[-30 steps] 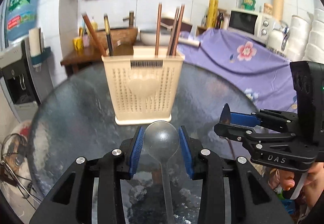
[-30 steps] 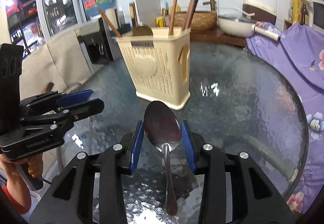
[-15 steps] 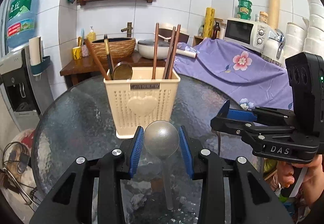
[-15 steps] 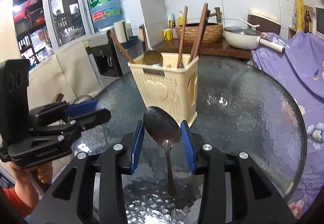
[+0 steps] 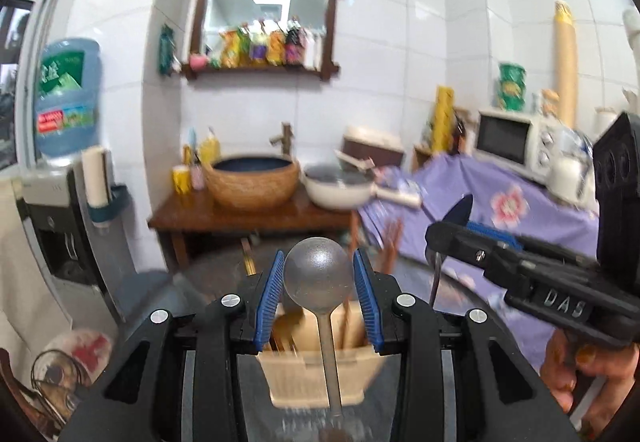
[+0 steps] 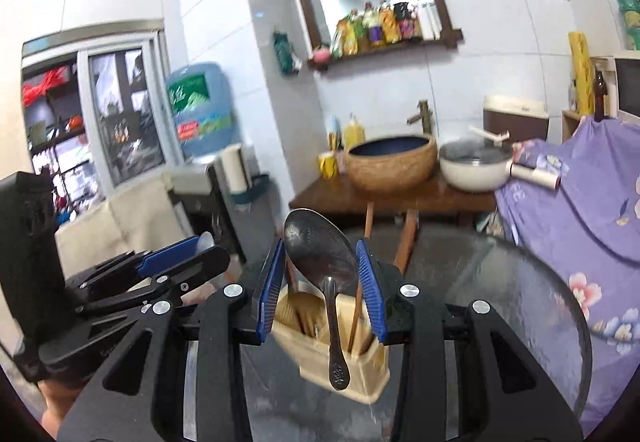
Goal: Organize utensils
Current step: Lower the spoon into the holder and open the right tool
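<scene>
Two hand-held tools each carry a spoon above a round glass worktop (image 6: 520,282); the left tool (image 5: 319,296) is clamped on the round bowl of a matte grey spoon (image 5: 316,278), handle hanging down; the right tool (image 6: 320,288) is clamped on the bowl of a shiny steel spoon (image 6: 320,258), handle down; below both stands a cream utensil basket (image 6: 360,362) holding wooden chopsticks (image 6: 354,316).

Two spoons, a matte one (image 5: 315,277) and a shiny one (image 6: 320,256), are above the one caddy (image 6: 340,358). Two grippers, left (image 5: 316,296) and right (image 6: 320,292), are above it too. Behind the caddy are one basin (image 6: 390,162), one pan (image 6: 474,166) and one water jug (image 6: 200,108).
</scene>
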